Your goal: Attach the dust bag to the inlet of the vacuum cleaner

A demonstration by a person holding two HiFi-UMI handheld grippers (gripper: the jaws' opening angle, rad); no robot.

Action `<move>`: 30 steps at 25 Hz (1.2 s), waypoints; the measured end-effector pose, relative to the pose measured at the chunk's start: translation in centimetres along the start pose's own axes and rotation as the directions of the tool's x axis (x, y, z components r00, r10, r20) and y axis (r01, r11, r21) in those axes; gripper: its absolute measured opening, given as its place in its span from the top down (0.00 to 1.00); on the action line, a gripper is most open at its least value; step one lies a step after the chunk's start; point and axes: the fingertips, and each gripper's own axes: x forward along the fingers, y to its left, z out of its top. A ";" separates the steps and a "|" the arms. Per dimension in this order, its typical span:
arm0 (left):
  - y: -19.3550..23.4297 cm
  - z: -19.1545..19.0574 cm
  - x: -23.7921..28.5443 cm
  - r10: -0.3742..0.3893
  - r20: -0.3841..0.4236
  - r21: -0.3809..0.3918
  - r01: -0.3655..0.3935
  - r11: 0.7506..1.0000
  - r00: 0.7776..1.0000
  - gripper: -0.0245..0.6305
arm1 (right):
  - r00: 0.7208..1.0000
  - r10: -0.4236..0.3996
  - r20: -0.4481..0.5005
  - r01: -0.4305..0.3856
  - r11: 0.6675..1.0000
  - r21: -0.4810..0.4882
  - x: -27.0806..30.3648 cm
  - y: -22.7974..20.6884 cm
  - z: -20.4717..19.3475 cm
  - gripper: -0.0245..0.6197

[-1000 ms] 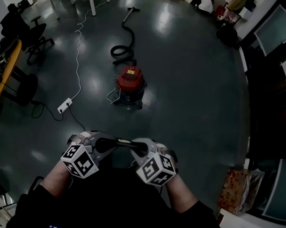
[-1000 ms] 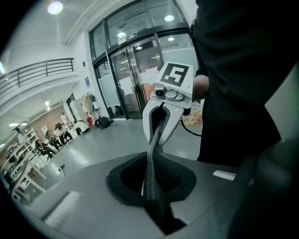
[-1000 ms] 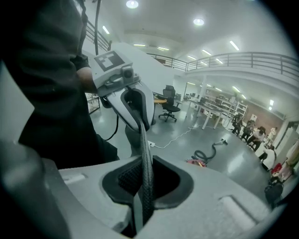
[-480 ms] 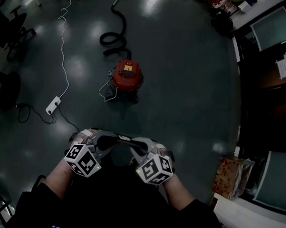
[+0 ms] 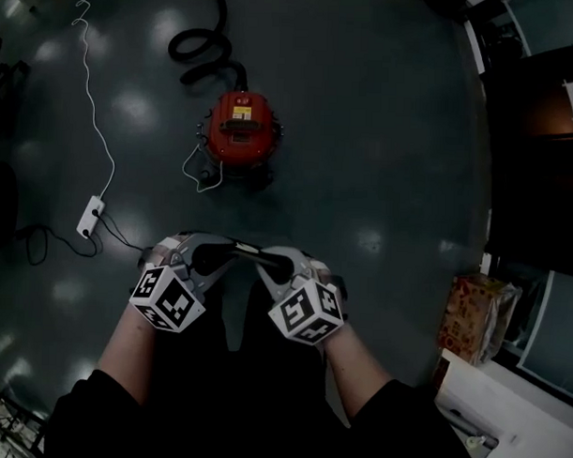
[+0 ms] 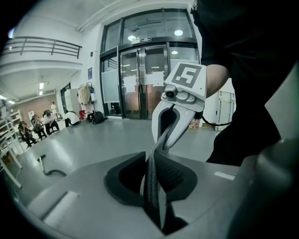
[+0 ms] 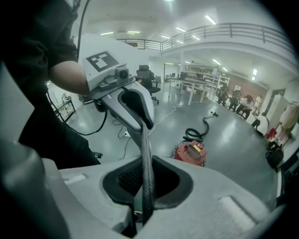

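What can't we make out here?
Inlet on vacuum: too small, head and right gripper views.
Hose: cut by head view's top edge.
Bag: only an edge-on strip in gripper views; its body lost against dark clothes in head view.

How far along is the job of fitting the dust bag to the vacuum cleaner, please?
Done: the dust bag is picked up. In hand: its edge is pinched in the left tool, whose jaws are opening, and in the right tool. Remaining: the red vacuum cleaner sits on the floor ahead, apart from the bag; nothing attached yet.
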 end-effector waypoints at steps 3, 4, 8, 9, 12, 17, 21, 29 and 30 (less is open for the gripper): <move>1.2 -2.8 4.1 -0.004 -0.024 -0.012 0.004 1.000 1.000 0.88 | 0.999 0.044 0.006 -0.044 0.999 0.011 3.3 -2.2 -3.3 0.91; 1.7 -3.9 5.5 0.001 -0.028 -0.020 -0.001 1.000 1.000 0.88 | 0.998 0.056 0.008 -0.057 0.998 0.007 4.5 -3.1 -4.4 0.91; 3.6 -8.6 10.9 0.035 -0.023 -0.056 -0.036 0.998 0.999 0.88 | 0.997 0.075 0.015 -0.075 0.997 -0.009 10.0 -6.2 -8.8 0.90; 4.0 -9.9 12.3 0.044 -0.019 -0.063 -0.045 0.997 0.999 0.88 | 0.997 0.072 0.017 -0.072 0.997 -0.012 11.4 -6.9 -10.0 0.90; 4.7 -14.0 16.3 0.070 -0.011 -0.070 -0.071 0.995 0.997 0.88 | 0.998 0.063 0.024 -0.062 0.998 -0.011 15.8 -8.5 -13.6 0.90; 5.9 -20.3 22.1 0.113 -0.004 -0.109 -0.113 0.988 0.994 0.88 | 0.999 0.037 0.037 -0.037 0.999 0.008 22.4 -10.8 -18.8 0.89; 6.3 -23.4 24.4 0.133 -0.015 -0.114 -0.134 0.984 0.991 0.88 | 0.997 0.048 0.063 -0.049 0.999 0.009 25.7 -11.7 -20.9 0.89; 7.1 -25.5 27.4 0.088 0.019 -0.097 -0.086 0.992 0.996 0.90 | 0.998 0.057 0.032 -0.056 0.998 -0.026 28.0 -13.8 -22.6 0.88; 7.4 -25.4 27.6 0.092 0.026 -0.084 -0.090 0.992 0.995 0.90 | 0.998 0.050 0.036 -0.049 0.998 -0.032 28.0 -14.2 -22.6 0.88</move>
